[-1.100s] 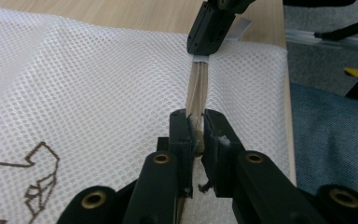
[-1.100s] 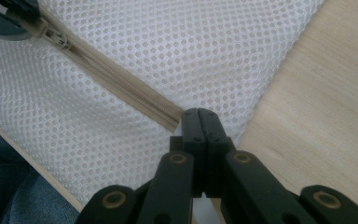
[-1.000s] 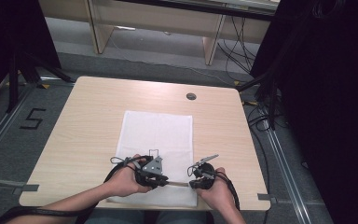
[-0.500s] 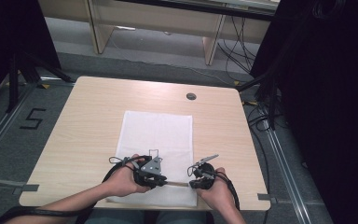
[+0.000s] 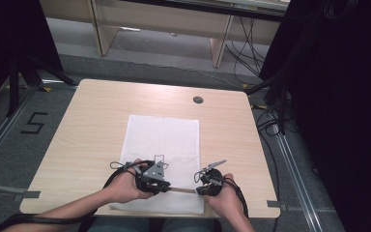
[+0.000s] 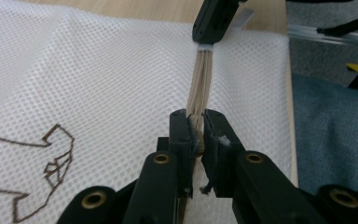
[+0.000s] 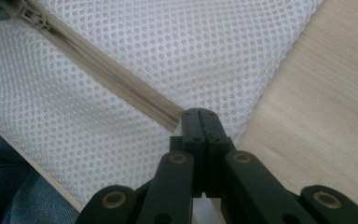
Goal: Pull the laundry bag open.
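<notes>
Left claw (image 6: pixel 196 133): we see its two black jaws clenched on the beige zipper (image 6: pixel 201 86) of the white mesh bag (image 6: pixel 98 79), gripping at what looks like the slider, though the jaws hide it. The zipper runs straight from this claw to the right claw (image 6: pixel 214 21), which shows farther off at the bag's edge.

Right claw (image 7: pixel 199 122), in its own view: jaws pressed together with no gap, pinching the mesh bag (image 7: pixel 168 51) just beside the zipper's end. The zipper (image 7: pixel 107 67) slants away from the jaws up to a slider (image 7: pixel 35 18) in the corner. We cannot tell whether the tape itself sits between the jaws.

High view: the left claw (image 5: pixel 160 181) and right claw (image 5: pixel 204 180) sit at the near edge of the mesh bag (image 5: pixel 162 137), with the zipper (image 5: pixel 182 190) between them. A small brown line drawing (image 5: pixel 159 157) marks the mesh just beyond the left claw.

The bag lies flat on a pale wooden surface (image 5: pixel 96 111), with a round grommet (image 5: pixel 198 100) beyond the bag's far edge. Around the surface: grey floor, a taped figure 5 (image 5: pixel 34 123), dark curtains (image 5: pixel 348 96), loose cables (image 5: pixel 244 46) and a wooden bench frame (image 5: pixel 164 19) farther back.
</notes>
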`<state>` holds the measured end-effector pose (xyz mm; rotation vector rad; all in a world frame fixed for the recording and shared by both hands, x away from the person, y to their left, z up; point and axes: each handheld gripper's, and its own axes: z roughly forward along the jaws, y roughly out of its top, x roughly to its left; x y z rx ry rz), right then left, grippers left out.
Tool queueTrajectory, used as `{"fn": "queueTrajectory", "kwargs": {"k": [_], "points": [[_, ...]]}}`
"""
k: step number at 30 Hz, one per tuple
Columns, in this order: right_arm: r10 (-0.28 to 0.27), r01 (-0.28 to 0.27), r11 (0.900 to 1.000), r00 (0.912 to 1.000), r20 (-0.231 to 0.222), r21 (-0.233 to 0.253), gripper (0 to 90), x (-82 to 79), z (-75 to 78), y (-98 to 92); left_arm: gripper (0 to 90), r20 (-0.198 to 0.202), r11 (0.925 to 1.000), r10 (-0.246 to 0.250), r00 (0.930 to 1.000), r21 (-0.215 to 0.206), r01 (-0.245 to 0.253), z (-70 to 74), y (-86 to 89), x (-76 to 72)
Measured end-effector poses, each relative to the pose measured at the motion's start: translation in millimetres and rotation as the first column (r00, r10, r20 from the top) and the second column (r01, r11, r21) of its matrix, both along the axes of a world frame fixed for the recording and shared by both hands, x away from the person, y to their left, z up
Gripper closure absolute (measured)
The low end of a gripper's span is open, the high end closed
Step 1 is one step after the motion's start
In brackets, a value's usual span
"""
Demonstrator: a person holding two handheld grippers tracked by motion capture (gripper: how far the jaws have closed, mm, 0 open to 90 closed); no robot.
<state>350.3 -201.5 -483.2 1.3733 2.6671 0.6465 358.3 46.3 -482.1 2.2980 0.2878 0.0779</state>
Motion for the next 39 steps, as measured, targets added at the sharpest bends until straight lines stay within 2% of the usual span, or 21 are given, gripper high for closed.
{"fn": "queueTrajectory", "kwargs": {"k": [8, 10, 11, 12, 14, 15, 16, 19, 21, 22, 26, 28, 30, 31, 37, 39], "points": [[-0.003, 0.003, 1.0, 1.0, -0.002, 0.0, 90.0, -0.2, 0.1, 0.0, 81.9, 0.011, 1.0, -0.005, 0.9999, 0.004, 0.005, -0.2, 0.3, -0.9], [-0.004, 0.004, 1.0, 1.0, -0.003, 0.0, 90.0, -0.2, 0.1, 0.0, 81.9, -0.002, 1.0, -0.002, 1.0, -0.001, 0.002, -0.3, 1.2, -0.4], [-0.004, 0.004, 1.0, 1.0, -0.003, 0.0, 90.0, -0.1, 0.1, -0.1, 81.9, 0.015, 0.9999, -0.009, 0.9999, 0.013, 0.008, 0.2, 2.2, -0.1], [-0.004, 0.004, 1.0, 1.0, -0.003, 0.0, 90.0, -0.1, 0.1, -0.1, 81.9, -0.001, 1.0, 0.0, 1.0, -0.006, 0.0, -0.5, 1.9, -0.7], [-0.015, 0.015, 1.0, 0.9998, -0.012, -0.002, 90.0, -0.8, 0.6, 0.4, 81.9, 0.016, 0.9999, -0.014, 0.9998, 0.002, 0.014, 0.1, 2.2, 0.1], [-0.014, 0.014, 1.0, 0.9998, -0.011, -0.002, 90.0, -0.7, 0.5, 0.3, 81.9, 0.003, 1.0, -0.006, 1.0, 0.001, 0.006, -0.2, 2.2, -0.8], [-0.014, 0.014, 1.0, 0.9998, -0.011, -0.001, 90.0, -0.8, 0.5, 0.3, 81.9, 0.018, 0.9999, -0.015, 0.9997, 0.002, 0.015, 0.1, 2.3, 0.1], [-0.025, 0.025, 1.0, 0.9996, -0.017, -0.006, 90.0, -1.3, 1.0, 0.4, 81.9, -0.001, 1.0, 0.0, 1.0, -0.005, 0.0, 0.0, 3.6, -0.7], [-0.024, 0.024, 1.0, 0.9996, -0.018, -0.005, 90.0, -1.2, 1.0, 0.4, 81.9, -0.006, 0.9999, 0.003, 1.0, -0.011, -0.003, -0.1, 4.9, -0.6], [-0.006, 0.006, 1.0, 1.0, -0.004, 0.0, 90.0, -0.2, 0.2, -0.3, 81.9, 0.001, 1.0, 0.003, 1.0, -0.005, -0.003, 0.0, 5.5, -0.7], [-0.022, 0.022, 1.0, 0.9996, -0.015, -0.004, 90.0, -1.1, 0.9, 0.3, 81.9, -0.007, 1.0, -0.001, 1.0, -0.006, 0.001, 0.3, 7.0, -0.4], [-0.025, 0.025, 1.0, 0.9995, -0.017, -0.006, 90.0, -1.3, 1.1, 0.4, 81.9, 0.003, 1.0, -0.002, 1.0, 0.0, 0.002, 0.8, 7.7, -0.5], [-0.025, 0.025, 1.0, 0.9995, -0.018, -0.006, 90.0, -1.3, 1.1, 0.3, 81.9, -0.005, 1.0, 0.001, 1.0, -0.007, -0.001, 1.2, 8.2, -0.5], [-0.007, 0.007, 1.0, 1.0, -0.007, 0.004, 90.0, -0.3, 0.2, -0.2, 81.9, -0.002, 1.0, -0.003, 1.0, -0.001, 0.003, 1.4, 8.2, -0.3], [-0.025, 0.025, 1.0, 0.9995, -0.017, -0.005, 90.0, -1.2, 1.0, 0.3, 81.9, -0.003, 1.0, -0.004, 1.0, -0.006, 0.004, 1.3, 8.0, -1.1], [-0.025, 0.025, 1.0, 0.9995, -0.017, -0.004, 90.0, -1.3, 1.0, 0.3, 81.9, 0.011, 1.0, -0.01, 0.9999, 0.0, 0.01, 1.9, 8.8, -0.7]]}}
